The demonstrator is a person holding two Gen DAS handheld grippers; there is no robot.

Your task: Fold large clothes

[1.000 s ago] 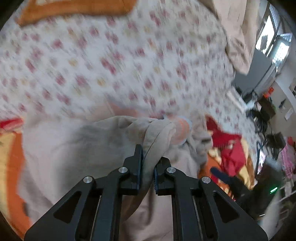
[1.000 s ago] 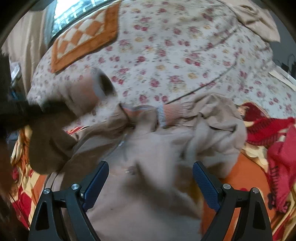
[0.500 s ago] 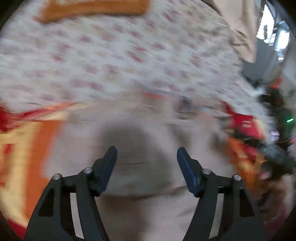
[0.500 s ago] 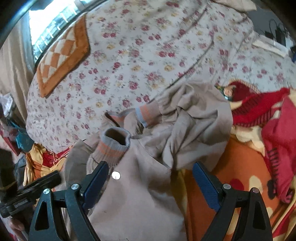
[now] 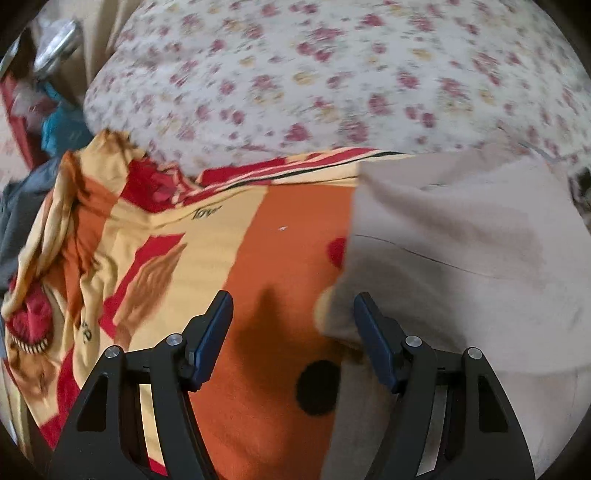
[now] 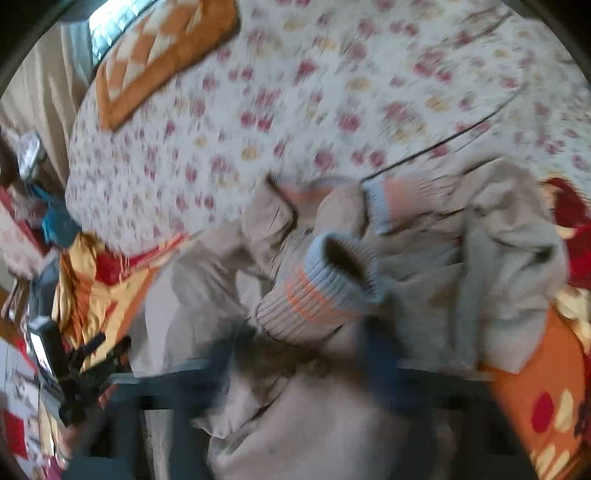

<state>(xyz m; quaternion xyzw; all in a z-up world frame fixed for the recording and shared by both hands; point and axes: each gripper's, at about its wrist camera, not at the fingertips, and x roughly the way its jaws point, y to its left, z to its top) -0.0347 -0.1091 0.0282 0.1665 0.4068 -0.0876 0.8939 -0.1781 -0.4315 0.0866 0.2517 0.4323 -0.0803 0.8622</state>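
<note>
The big beige jacket with striped knit cuffs (image 6: 369, 424) lies crumpled on the orange, red and yellow patterned blanket (image 5: 258, 258), with its top edge on the white bedspread with small red flowers (image 5: 332, 74). One ribbed cuff (image 6: 321, 291) stands up in the middle of the heap.

The left gripper (image 5: 291, 328) is wide apart and holds nothing. It hangs over the blanket, just beside the jacket's left edge, so it could pinch the blanket too and drag both up together.

The right gripper (image 6: 306, 354) is a dark blur just below the cuff. Its jaws have just been closing, with jacket cloth between them, but it is too smeared to tell if they grip yet. If they catch only a thin bit, or bunched layers, the fold could come out crooked or the cloth could slip free.

The bed is soft and bumpy. An orange and cream checked cushion (image 6: 155, 59) sits far back, near a bright window (image 6: 107, 26), and clutter lies beside the bed
</note>
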